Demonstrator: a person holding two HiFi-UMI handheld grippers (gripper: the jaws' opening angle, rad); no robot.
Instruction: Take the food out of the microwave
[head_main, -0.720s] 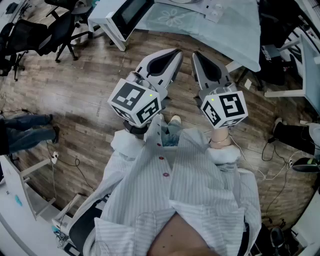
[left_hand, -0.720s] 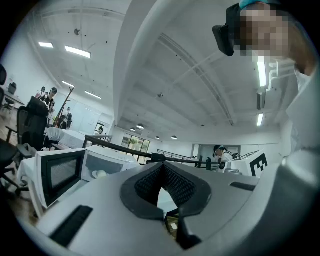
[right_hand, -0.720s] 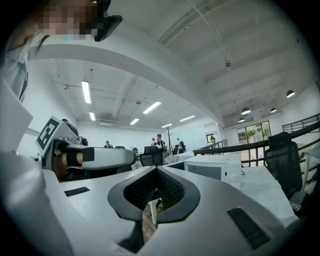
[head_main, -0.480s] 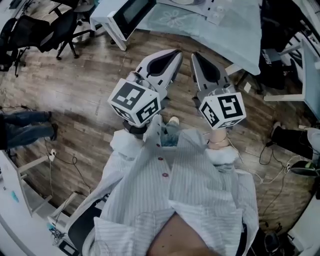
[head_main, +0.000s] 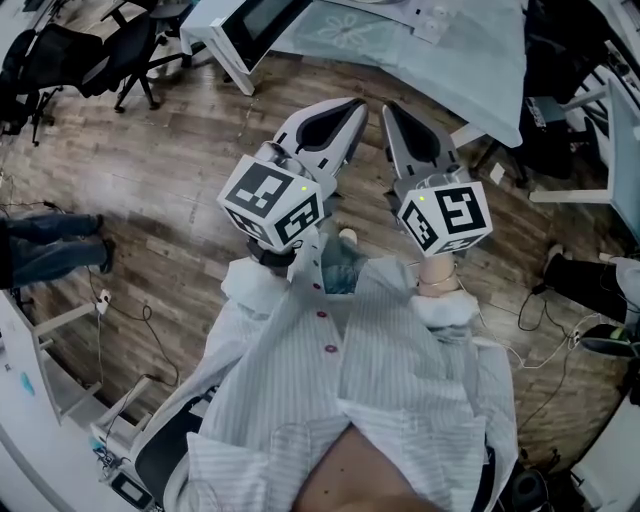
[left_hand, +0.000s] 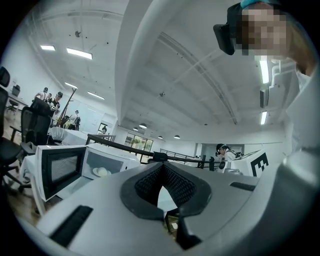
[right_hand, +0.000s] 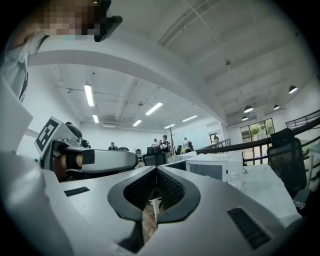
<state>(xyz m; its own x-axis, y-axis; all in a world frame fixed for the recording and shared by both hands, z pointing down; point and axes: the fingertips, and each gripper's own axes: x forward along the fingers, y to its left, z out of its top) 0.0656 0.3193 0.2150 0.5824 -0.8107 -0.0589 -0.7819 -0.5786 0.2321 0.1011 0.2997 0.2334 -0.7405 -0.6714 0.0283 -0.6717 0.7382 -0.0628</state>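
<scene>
Wood-plank floor (head_main: 170, 170) fills most of the head view. The white microwave (head_main: 250, 35) sits at 11 o'clock on the corner of a cloth-covered counter (head_main: 430, 60). The left gripper (head_main: 352, 104) and right gripper (head_main: 391, 108) are held level, side by side, pointing to 12 o'clock, well apart from the oven. Bare floor lies between them and the counter. Office chairs (head_main: 100, 60) stand at 10 o'clock, so the freest approach is straight ahead.

In the left gripper view the fingers are clenched together with nothing between them. At 9 o'clock the microwave's door (left_hand: 60, 170) hangs open. Inside the cavity sits the food (left_hand: 102, 171), a pale rounded mound on what looks like a white plate, too small to name surely. I judge it light: the food probably soft, the plate stiff, smooth and breakable. The near rim of the plate seems the place to grip, not the food, with the plate kept level on the way out. The open door on the left and the cavity frame limit the reach, so going in square to the opening looks safest.

In the right gripper view the fingers are likewise closed on nothing. The microwave stands at 3 o'clock and the left gripper lies just beside at 9 o'clock, leaving little room between the two tools.
</scene>
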